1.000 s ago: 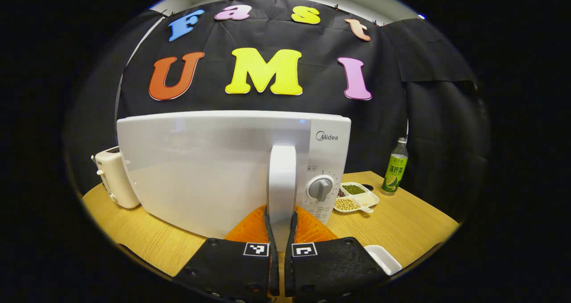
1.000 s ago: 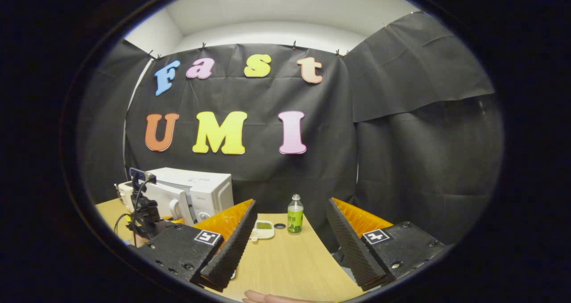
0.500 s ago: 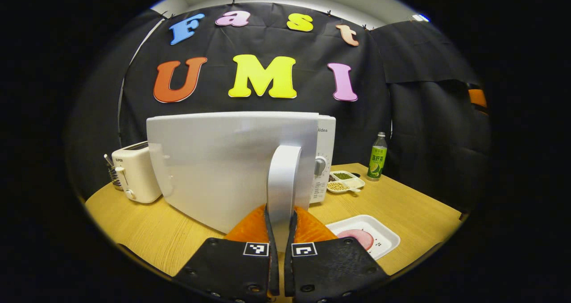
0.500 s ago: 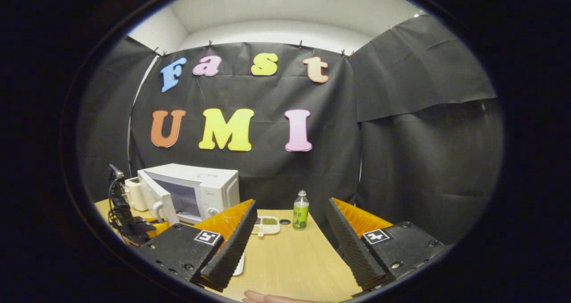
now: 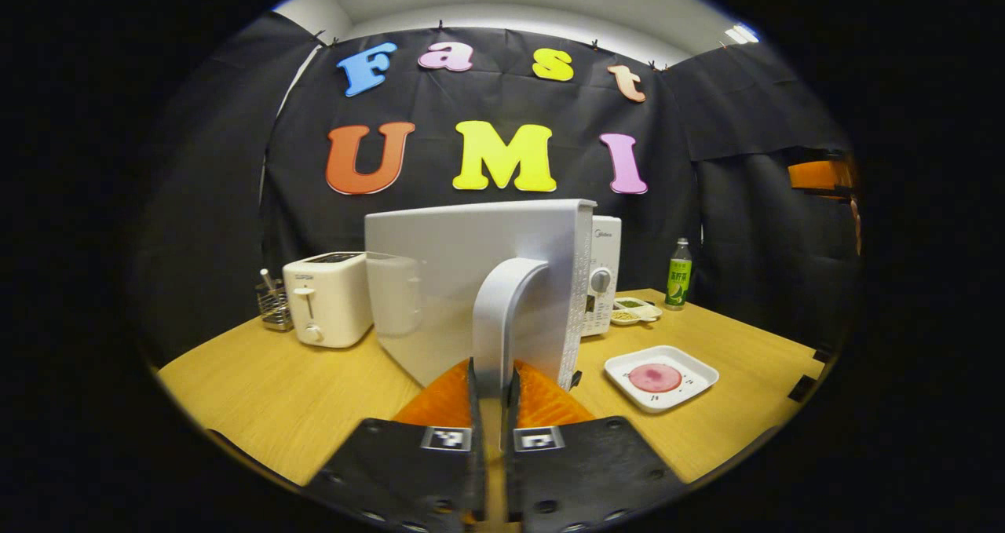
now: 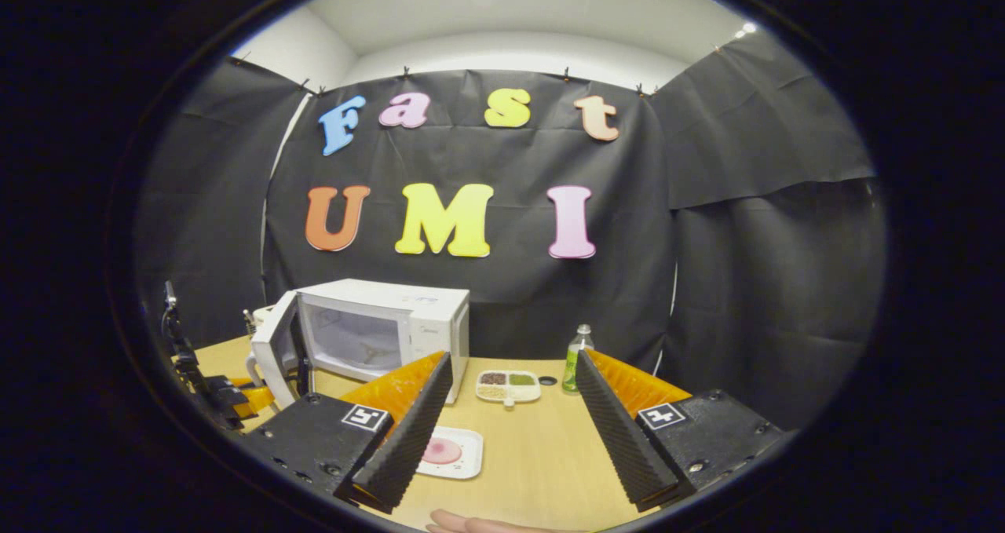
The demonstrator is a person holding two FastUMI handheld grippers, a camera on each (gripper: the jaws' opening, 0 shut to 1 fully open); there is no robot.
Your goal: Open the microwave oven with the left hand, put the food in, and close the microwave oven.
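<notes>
Wooden table [image 5: 267, 392] at lower frame: left gripper [image 5: 492, 396] clenches microwave door handle [image 5: 502, 313], swinging it clear for the plated food [image 5: 655, 377]; right gripper [image 6: 506, 407] gapes, waiting.

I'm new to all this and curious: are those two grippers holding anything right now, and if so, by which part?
The left gripper is shut on the microwave door's handle, near its lower end. The right gripper is open and holds nothing.
</notes>
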